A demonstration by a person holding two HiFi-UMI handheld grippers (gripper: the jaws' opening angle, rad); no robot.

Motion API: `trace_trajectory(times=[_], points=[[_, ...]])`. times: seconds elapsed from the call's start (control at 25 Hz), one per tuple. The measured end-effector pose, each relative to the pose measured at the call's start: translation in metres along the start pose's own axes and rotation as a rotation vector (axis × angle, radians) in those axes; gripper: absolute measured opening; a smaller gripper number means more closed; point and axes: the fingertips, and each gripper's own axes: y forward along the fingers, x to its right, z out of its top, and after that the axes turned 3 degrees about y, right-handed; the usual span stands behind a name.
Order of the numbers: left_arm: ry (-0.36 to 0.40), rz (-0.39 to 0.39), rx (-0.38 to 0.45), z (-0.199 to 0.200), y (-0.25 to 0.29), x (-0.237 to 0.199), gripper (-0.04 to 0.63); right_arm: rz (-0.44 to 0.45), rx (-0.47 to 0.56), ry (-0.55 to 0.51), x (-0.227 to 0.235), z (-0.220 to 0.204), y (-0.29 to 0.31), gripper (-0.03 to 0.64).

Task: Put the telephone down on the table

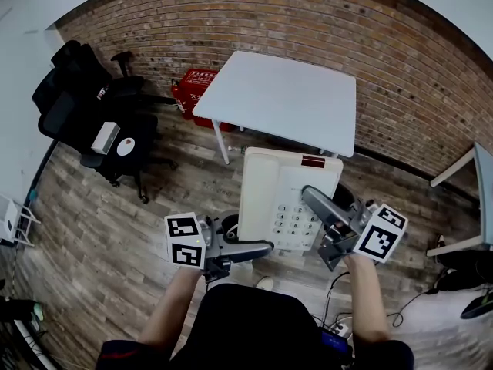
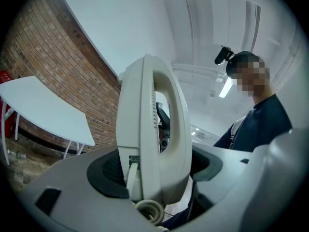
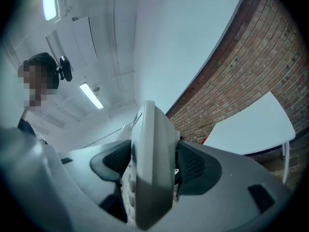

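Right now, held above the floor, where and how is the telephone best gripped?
The telephone is a broad flat slab: take its thin side edges, the left gripper from its left, the right gripper from its right, as now. Opposed grips likely keep it level.

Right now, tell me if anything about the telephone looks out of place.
Nothing looks damaged or spilled. The telephone is in mid-air over the floor, clamped at its sides by the left gripper and right gripper, short of the white table. Its coiled cord shows by the left gripper's jaws.
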Motion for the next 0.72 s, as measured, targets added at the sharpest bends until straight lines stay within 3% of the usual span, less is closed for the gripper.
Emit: trace_trajectory(times=[0.56,0.72], points=[[0.001,-0.009,-0.002,0.0,0.006,-0.026,0.344,-0.014,0.005,0.002,0.025,0.0,0.007,0.285],[-0.007,-0.013,-0.003,0.015,0.014,-0.055,0.344,-0.021,0.003,0.009,0.052,0.015,0.023,0.285]])
